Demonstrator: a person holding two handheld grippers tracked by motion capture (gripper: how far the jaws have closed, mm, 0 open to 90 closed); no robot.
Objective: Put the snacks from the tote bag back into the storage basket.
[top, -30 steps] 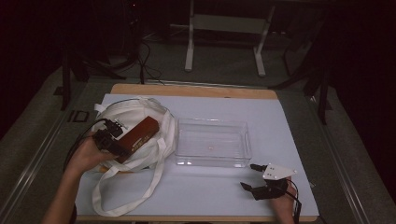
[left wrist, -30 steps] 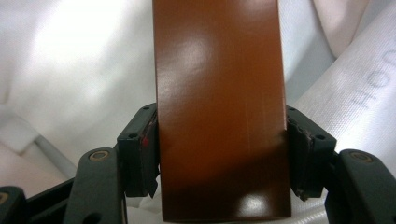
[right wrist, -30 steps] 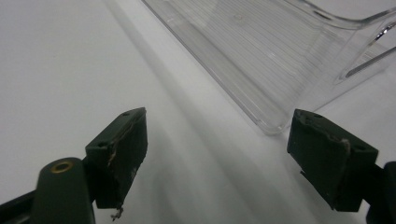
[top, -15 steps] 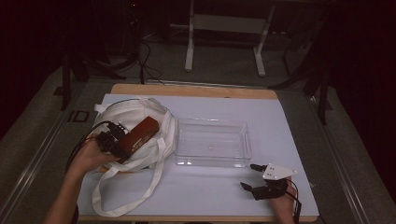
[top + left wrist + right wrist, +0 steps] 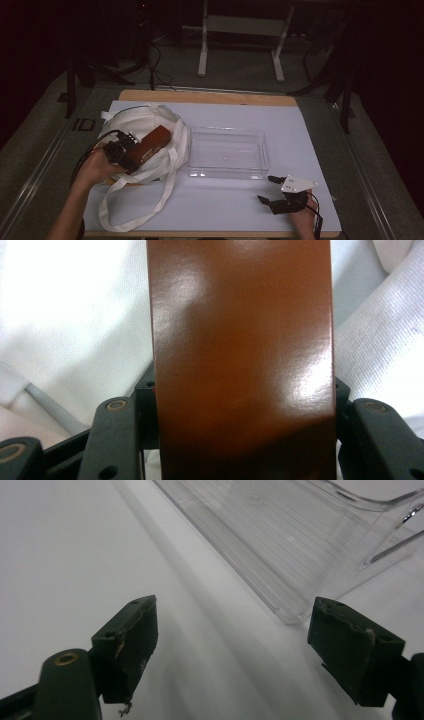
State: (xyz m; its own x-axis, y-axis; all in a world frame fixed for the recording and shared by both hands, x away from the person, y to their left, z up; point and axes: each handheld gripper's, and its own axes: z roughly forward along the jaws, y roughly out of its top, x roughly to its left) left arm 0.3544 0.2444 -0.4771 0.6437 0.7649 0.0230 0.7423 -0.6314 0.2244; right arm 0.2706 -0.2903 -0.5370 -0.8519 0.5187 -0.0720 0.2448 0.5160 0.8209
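A glossy brown box point(image 5: 152, 142) lies tilted over the mouth of a white cloth tote bag point(image 5: 131, 122) at the table's left. My left gripper point(image 5: 134, 151) is shut on the box's near end. In the left gripper view the box point(image 5: 240, 350) sits between both jaws of that gripper point(image 5: 242, 407), with the white bag cloth point(image 5: 75, 315) behind it. A clear plastic tray point(image 5: 227, 175) stands at the middle of the table, with nothing in it. My right gripper point(image 5: 265, 188) rests open near the front right, just short of the tray's near corner point(image 5: 292, 612). Nothing lies between the right gripper's point(image 5: 235, 645) jaws.
The bag's long white straps point(image 5: 150, 200) loop across the white table cover point(image 5: 300, 130) toward the front left edge. Black cables trail from the left gripper. Beyond the table stand a white frame's legs point(image 5: 202, 50) on a dark floor.
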